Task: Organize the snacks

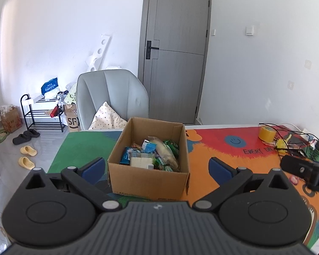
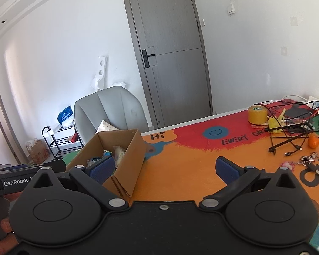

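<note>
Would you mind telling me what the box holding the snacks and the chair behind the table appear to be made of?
The box looks like plain brown corrugated cardboard, matte: layered flap edges show at its corner in the right wrist view. The chair seems upholstered in pale grey fabric or faux leather, with stitched seams and soft dimples; which one is unclear.

Mat (image 2: 180, 165): "Hi", "EVERY DA…" (cut off), "CAT". Floor carton (image 1: 71, 121), far left: "SF". Left gripper (image 2: 21, 182) body: "GenRobot.A…" (partly hidden).

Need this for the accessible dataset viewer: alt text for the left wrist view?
An open cardboard box of packaged snacks sits on a colourful table mat, framed by the left gripper with its blue-padded fingers spread and empty. Behind stand a grey chair and closed grey door.
</note>
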